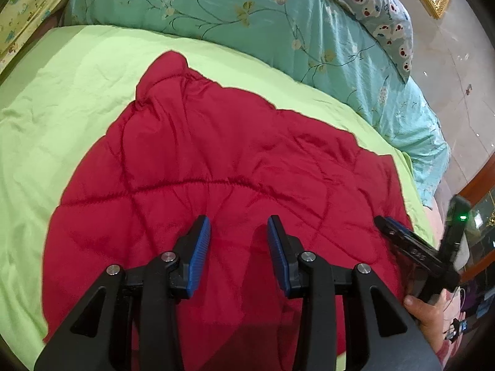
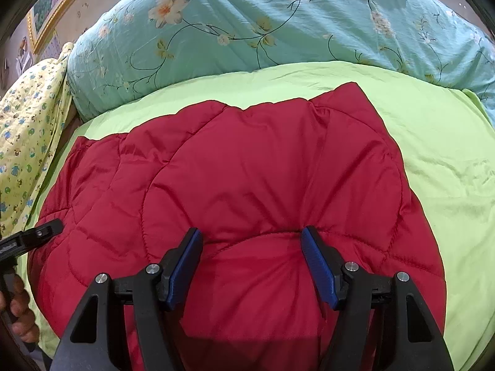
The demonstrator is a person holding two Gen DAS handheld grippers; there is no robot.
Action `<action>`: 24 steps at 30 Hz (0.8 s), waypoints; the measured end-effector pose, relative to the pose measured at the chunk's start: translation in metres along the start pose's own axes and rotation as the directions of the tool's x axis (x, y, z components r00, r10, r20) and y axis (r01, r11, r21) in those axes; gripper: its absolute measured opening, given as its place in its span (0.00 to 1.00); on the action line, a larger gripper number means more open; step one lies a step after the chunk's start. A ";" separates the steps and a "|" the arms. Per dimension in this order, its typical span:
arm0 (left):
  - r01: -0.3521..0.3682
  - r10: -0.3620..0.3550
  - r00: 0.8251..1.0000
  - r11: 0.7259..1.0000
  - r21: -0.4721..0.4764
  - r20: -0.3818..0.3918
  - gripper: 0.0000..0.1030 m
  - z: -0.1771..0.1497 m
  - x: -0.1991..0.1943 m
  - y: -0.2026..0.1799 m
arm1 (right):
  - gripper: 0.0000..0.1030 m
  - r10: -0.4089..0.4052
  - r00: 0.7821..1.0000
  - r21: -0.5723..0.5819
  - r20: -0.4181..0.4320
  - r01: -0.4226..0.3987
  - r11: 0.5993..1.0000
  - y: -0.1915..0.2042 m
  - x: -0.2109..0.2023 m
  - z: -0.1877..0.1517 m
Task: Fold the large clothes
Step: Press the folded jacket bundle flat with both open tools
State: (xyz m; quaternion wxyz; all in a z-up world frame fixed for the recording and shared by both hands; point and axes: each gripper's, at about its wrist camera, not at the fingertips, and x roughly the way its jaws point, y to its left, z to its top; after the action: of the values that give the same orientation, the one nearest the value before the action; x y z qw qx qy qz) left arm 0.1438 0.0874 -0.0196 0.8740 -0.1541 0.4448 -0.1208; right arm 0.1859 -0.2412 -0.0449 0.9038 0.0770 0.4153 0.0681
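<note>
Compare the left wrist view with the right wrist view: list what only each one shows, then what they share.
Only the left wrist view: the white patterned pillow in full, the floor beyond the bed, and the right gripper at the edge. Only the right wrist view: the yellow print cloth seen broadly, and the left gripper's tip. Both: the red quilted jacket on the green sheet, the teal floral quilt, jaws open.

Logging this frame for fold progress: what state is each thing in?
Left tool: open, holding nothing, over the jacket.
Right tool: open, holding nothing, over the jacket.
Jacket: spread on the green sheet, puffy and wrinkled, ungripped.
Green sheet: laid flat, lightly creased.
Floral duvet: bunched up beyond the sheet.
</note>
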 end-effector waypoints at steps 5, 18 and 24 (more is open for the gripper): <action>0.024 -0.025 1.000 0.998 0.062 0.011 0.40 -0.010 -0.026 -0.019 | 0.65 0.000 1.000 0.002 0.001 0.000 1.000 -0.001 0.001 0.001; -0.147 0.169 0.982 0.966 0.211 -0.090 0.53 -0.041 0.007 -0.058 | 0.68 0.030 1.000 0.052 0.000 -0.030 0.998 0.000 -0.032 -0.002; -0.159 0.176 0.982 0.964 0.214 -0.064 0.53 -0.045 0.007 -0.059 | 0.71 0.060 0.997 -0.027 0.046 -0.059 0.998 0.022 -0.083 -0.018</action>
State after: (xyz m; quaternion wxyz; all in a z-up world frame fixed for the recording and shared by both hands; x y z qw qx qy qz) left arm 0.1071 0.0234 -0.0278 0.8733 -0.0187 0.4767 -0.0985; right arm 0.1173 -0.2335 0.0095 0.9118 0.0795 0.3906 0.0984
